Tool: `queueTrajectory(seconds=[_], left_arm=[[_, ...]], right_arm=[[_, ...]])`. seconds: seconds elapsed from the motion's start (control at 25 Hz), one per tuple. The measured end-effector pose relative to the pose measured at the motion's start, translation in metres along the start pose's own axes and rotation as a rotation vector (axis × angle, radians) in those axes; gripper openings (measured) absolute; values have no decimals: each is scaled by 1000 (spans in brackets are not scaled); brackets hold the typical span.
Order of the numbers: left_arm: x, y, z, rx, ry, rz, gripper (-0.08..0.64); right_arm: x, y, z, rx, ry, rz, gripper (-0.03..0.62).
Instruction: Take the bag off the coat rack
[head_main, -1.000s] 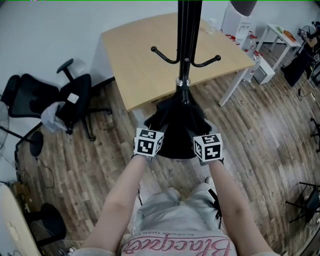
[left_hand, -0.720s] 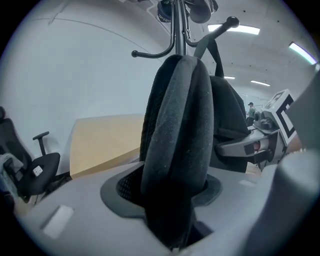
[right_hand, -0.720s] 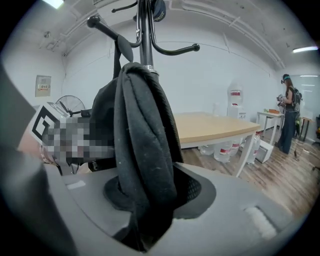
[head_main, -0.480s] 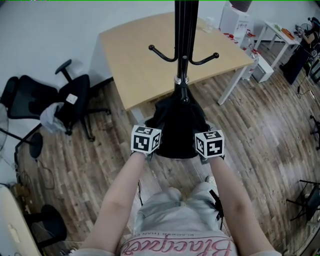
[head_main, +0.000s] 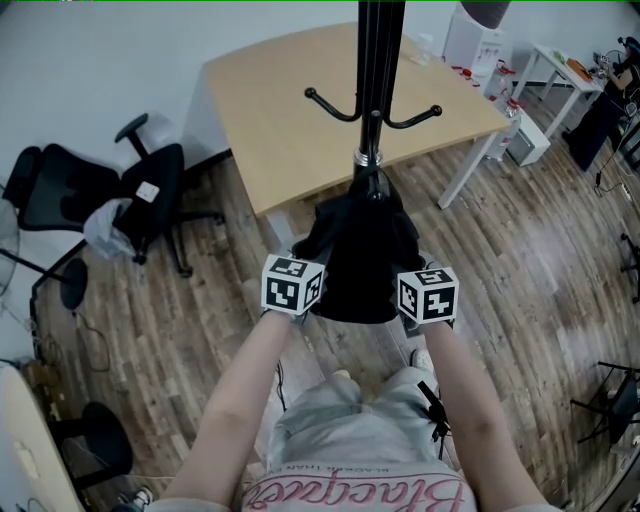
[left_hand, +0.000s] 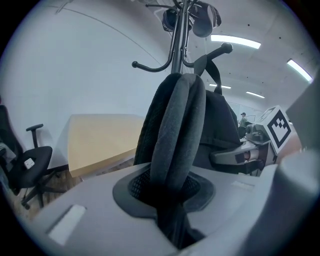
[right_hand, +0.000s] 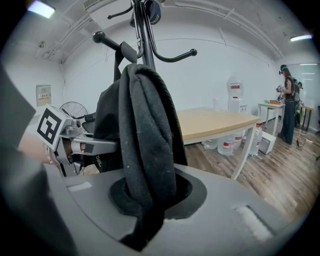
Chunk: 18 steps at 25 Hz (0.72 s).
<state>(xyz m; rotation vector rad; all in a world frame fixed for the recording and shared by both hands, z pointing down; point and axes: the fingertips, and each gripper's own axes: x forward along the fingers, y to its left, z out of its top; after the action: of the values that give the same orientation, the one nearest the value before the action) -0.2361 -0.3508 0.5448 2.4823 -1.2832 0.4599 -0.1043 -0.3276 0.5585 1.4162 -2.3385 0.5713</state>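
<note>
Over the last second both pairs of my fingers have been closing on the bag, which has stayed on its hook. My left gripper (left_hand: 172, 205) now pinches a padded fold of the black bag (head_main: 362, 255) between nearly shut fingers (left_hand: 85, 200). My right gripper (right_hand: 147, 205) clamps another dark fold the same way. The bag hangs by its strap from the black coat rack (head_main: 375, 60), between my two grippers, with the light wooden table (head_main: 270, 110) behind it.
</note>
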Motion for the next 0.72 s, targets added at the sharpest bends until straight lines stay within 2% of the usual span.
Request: queueTrajectory(seconds=[0.72], left_arm=[[-47, -24, 12, 24, -36, 11, 89]], right_arm=[[-44, 27, 5, -10, -23, 11, 40]])
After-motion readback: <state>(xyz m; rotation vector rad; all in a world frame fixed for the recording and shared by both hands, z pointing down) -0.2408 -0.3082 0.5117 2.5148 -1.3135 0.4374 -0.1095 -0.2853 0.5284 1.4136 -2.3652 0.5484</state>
